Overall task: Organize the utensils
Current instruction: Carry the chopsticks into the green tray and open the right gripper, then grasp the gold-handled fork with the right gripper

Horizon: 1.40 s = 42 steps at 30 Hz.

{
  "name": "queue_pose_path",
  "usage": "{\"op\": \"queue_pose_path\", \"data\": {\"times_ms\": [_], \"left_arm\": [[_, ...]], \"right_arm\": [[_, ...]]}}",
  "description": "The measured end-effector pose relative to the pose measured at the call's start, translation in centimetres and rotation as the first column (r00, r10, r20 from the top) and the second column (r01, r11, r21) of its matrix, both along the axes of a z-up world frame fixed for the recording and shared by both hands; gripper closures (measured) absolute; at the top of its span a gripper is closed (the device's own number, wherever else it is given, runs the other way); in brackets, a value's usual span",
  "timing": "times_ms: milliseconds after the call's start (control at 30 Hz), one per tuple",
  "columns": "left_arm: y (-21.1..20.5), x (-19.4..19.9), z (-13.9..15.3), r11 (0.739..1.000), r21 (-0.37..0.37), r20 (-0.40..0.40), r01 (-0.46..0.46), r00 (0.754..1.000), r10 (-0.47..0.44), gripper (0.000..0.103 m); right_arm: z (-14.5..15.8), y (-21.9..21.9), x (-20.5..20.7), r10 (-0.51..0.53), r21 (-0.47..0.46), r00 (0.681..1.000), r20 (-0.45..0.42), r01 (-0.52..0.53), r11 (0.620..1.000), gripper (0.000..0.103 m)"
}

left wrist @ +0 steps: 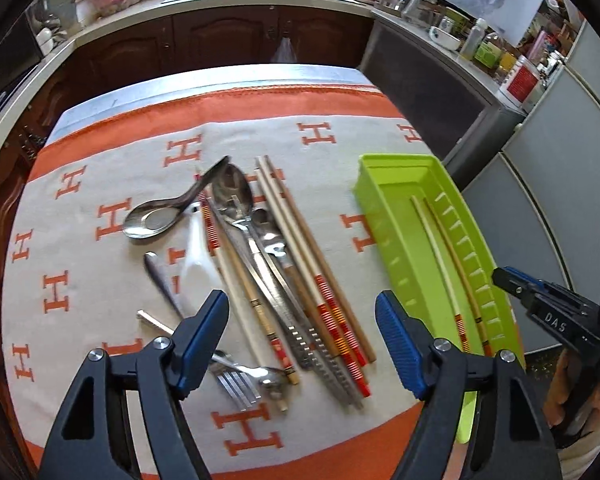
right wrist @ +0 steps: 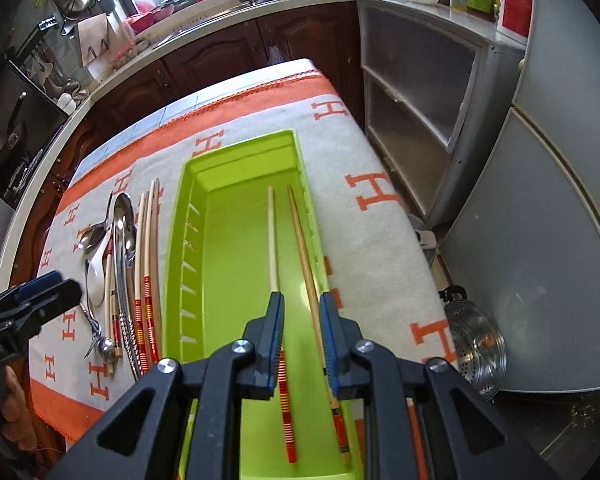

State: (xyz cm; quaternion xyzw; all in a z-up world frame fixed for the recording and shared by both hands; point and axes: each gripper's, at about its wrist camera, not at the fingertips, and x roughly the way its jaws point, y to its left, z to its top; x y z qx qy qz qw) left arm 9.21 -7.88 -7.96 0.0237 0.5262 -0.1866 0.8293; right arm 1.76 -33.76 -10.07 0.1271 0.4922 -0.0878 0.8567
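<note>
Left gripper (left wrist: 300,344) tilts steeply down over the utensil pile (left wrist: 260,264), left of the green tray (left wrist: 384,184); jaws stand wide, nothing between the pads. The pile's near ends slip under its fingers, and the fork (left wrist: 236,388) is half hidden. Over in the tray, two chopsticks (right wrist: 296,240) lie side by side along its right wall. The right gripper (right wrist: 300,340) angles down above their painted ends, jaws slightly parted, pads not pressing either stick. Its body hides the tray's near end.
</note>
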Motion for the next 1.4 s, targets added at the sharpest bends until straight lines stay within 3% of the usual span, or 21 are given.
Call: {"op": "queue_pose_path", "data": {"times_ms": [167,333,600,733,867,1067,1233,1400], "left_arm": [[5.1,0.2,-0.4,0.993,0.046,-0.020,-0.105,0.994,0.106,0.031],[8.8,-0.6,-0.8,0.982,0.080,-0.012,-0.174,0.984,0.175,0.031],[10.9,-1.3,-1.9,0.974,0.089,-0.029,-0.207,0.977,0.210,0.031],[11.6,-1.5,-1.8,0.975,0.078,-0.019,-0.210,0.977,0.212,0.031],[12.0,-1.5,-1.8,0.975,0.081,-0.003,-0.209,0.978,0.210,0.031],[12.9,-1.5,-2.5,0.975,0.070,-0.007,-0.209,0.978,0.210,0.031],[13.8,-1.6,-3.1,0.974,0.080,-0.001,-0.212,0.977,0.213,0.031],[15.3,-1.4,-4.0,0.971,0.069,-0.008,-0.229,0.973,0.230,0.031]], "right_arm": [[-1.4,-0.5,0.3,-0.013,0.040,0.998,-0.054,0.015,0.999,0.085],[-1.6,0.5,0.2,0.000,0.009,0.998,-0.065,0.001,1.000,0.085],[-1.2,1.9,0.3,-0.005,-0.036,0.997,-0.083,0.002,0.999,0.083],[0.3,2.6,-0.1,-0.021,-0.073,0.999,-0.034,0.018,0.997,0.083],[2.8,5.0,-0.4,0.055,-0.041,0.995,0.088,-0.052,0.998,0.083],[4.8,10.9,0.2,0.228,-0.015,0.940,0.252,-0.232,0.973,0.073],[3.7,16.8,2.3,0.434,-0.030,0.883,0.181,-0.436,0.900,0.070],[0.8,22.4,4.6,0.624,-0.053,0.778,0.067,-0.622,0.781,0.070]]}}
